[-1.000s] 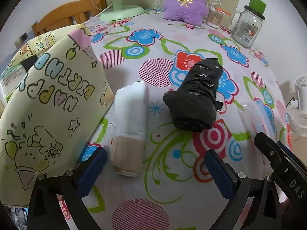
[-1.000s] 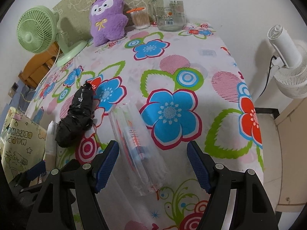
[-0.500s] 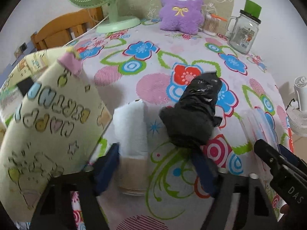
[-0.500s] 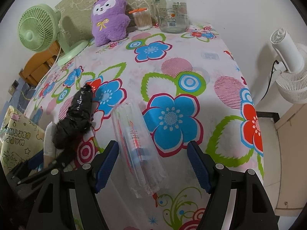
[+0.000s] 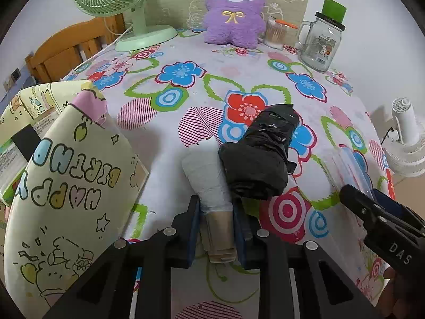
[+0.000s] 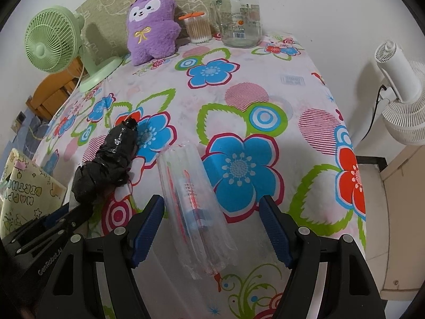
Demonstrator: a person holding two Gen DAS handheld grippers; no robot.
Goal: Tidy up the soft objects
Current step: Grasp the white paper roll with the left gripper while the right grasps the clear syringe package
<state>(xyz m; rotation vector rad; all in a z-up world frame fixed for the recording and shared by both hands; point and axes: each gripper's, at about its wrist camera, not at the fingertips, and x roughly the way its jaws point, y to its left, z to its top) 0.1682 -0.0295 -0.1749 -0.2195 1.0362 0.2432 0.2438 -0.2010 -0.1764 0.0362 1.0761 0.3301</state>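
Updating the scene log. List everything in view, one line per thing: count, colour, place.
white roll: 1, white with a tan end, near table edge, between the left gripper's pads
black roll: 1, black plastic, touching the white roll's right side
clear roll: 1, transparent with red print, between the right gripper's open fingers
gift bag: 1, yellow, "Happy Birthday", left edge
plush toy: 1, purple, back of table
desk fan: 1, green, back left
glass jar: 1, clear, green lid, back right
cotton swab box: 1, clear, beside the plush
white fan: 1, right of the table
tablecloth: 1, floral
left gripper: shut on the white roll
right gripper: open
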